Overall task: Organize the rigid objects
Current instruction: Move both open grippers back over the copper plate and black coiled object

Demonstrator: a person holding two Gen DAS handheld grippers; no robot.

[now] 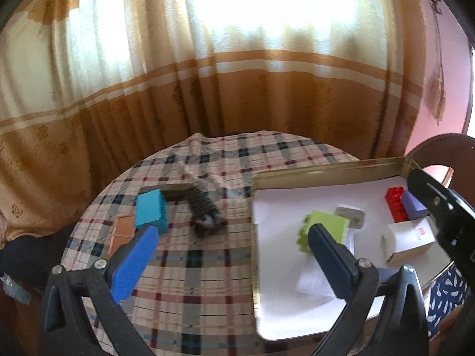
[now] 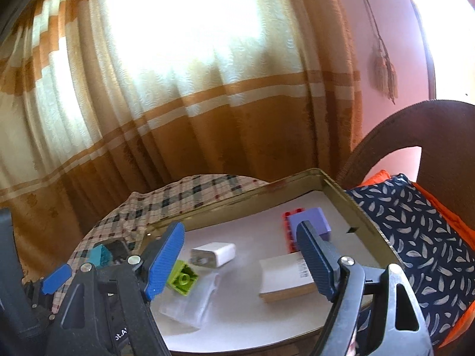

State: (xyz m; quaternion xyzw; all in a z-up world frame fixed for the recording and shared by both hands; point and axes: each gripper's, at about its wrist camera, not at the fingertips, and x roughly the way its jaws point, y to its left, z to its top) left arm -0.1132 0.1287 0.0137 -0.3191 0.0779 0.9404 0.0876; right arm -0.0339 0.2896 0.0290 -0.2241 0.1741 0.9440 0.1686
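Observation:
My left gripper (image 1: 231, 255) is open and holds nothing; it hovers over the checked tablecloth (image 1: 202, 281). Beyond its left finger a teal brick (image 1: 151, 210) lies on the cloth, with a black ribbed object (image 1: 204, 210) beside it. A metal tray (image 1: 326, 168) lined with white paper holds a green brick (image 1: 323, 227), a red brick (image 1: 394, 204), a purple brick (image 1: 414, 206) and a white box (image 1: 409, 240). My right gripper (image 2: 240, 264) is open and empty above the tray (image 2: 365, 216). Below it lie the green brick (image 2: 182, 279), a white charger (image 2: 213, 255), the box (image 2: 285, 276), the purple brick (image 2: 308, 222) and the red brick (image 2: 289, 237).
A clear plastic bag (image 2: 190, 299) lies in the tray's near part. A brown chair back (image 2: 415, 130) and a patterned cushion (image 2: 415, 237) stand right of the table. Orange and cream curtains (image 1: 207, 89) hang close behind the round table.

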